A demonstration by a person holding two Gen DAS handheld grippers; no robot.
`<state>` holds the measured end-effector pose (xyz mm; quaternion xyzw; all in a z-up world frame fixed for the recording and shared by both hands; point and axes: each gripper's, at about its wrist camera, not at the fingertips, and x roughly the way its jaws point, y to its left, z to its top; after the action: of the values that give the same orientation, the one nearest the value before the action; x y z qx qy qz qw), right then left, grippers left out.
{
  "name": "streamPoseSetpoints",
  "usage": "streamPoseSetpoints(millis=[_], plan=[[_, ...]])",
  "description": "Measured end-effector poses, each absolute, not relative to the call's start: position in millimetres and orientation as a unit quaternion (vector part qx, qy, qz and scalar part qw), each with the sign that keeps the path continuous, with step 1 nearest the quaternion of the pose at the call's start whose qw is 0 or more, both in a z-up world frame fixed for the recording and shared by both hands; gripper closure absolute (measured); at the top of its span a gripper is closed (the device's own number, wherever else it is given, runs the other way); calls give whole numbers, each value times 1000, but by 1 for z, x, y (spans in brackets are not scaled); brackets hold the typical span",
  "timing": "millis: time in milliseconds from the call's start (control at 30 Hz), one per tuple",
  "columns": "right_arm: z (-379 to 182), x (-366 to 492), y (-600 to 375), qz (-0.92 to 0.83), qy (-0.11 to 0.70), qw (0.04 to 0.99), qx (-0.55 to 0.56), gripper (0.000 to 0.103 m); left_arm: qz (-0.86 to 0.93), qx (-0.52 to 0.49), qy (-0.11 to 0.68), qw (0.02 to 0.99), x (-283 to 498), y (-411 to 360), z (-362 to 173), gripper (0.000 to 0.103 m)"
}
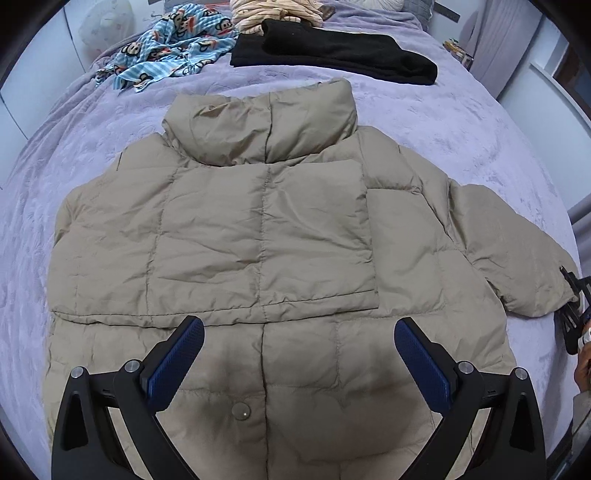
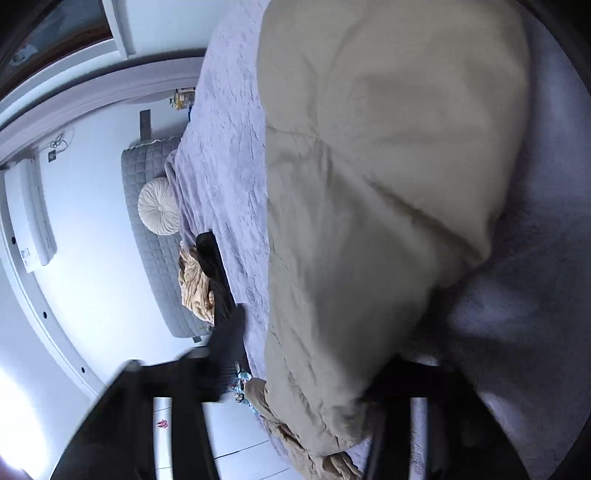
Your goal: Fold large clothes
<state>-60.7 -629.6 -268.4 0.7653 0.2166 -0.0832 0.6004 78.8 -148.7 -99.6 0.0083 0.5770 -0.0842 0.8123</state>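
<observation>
A beige puffer jacket (image 1: 258, 229) lies flat on the purple bed (image 1: 461, 129), collar at the far end, one sleeve folded across its middle. Its other sleeve (image 1: 517, 266) stretches out to the right. My left gripper (image 1: 299, 332) is open and empty, hovering above the jacket's lower half. My right gripper (image 1: 570, 295) shows at the right edge of the left wrist view, at the cuff of the outstretched sleeve. In the right wrist view the sleeve (image 2: 369, 184) fills the frame between the blurred black fingers (image 2: 402, 391), which appear shut on its cuff.
At the far end of the bed lie a black garment (image 1: 332, 51), a blue monkey-print cloth (image 1: 173, 51) and a cream striped cloth (image 1: 273, 14). A round cream cushion (image 2: 159, 210) and a grey headboard (image 2: 147, 229) are at the head. White walls flank the bed.
</observation>
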Motion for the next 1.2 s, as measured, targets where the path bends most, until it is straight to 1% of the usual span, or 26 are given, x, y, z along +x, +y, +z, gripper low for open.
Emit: streamPoseSetpoints(millis=[33,133,233,300,467,567,700,800,933,1067,1200], plan=[[-271,-58,-630,-74,214,597,770,93,-82,5,575,814,79,-144,-98,0],[-258,-49,-626,-47,194,618,760,94,-78,0,571,817,82,-129,-96,0],[-233,-30,-616,3,181,646,741,94,-74,-10,565,822,85,-108,-93,0],[-210,-10,-601,36,186,669,719,94,-70,-18,559,826,88,-93,-91,0],[-147,51,-535,117,229,730,633,94,-59,-23,538,840,94,-50,-89,0],[-111,96,-466,163,283,776,540,94,-54,-26,528,847,95,-26,-87,0],[-89,138,-362,206,346,812,423,93,-40,-38,523,850,102,8,-91,0],[-101,165,-289,213,407,817,350,93,-33,-41,519,853,106,26,-95,0],[-156,175,-230,199,478,798,309,93,-31,-44,520,852,110,41,-104,0],[-202,181,-224,167,513,779,318,93,-31,-50,524,849,116,46,-115,0],[-224,178,-231,149,531,772,315,93,-39,-63,531,844,124,40,-125,0]])
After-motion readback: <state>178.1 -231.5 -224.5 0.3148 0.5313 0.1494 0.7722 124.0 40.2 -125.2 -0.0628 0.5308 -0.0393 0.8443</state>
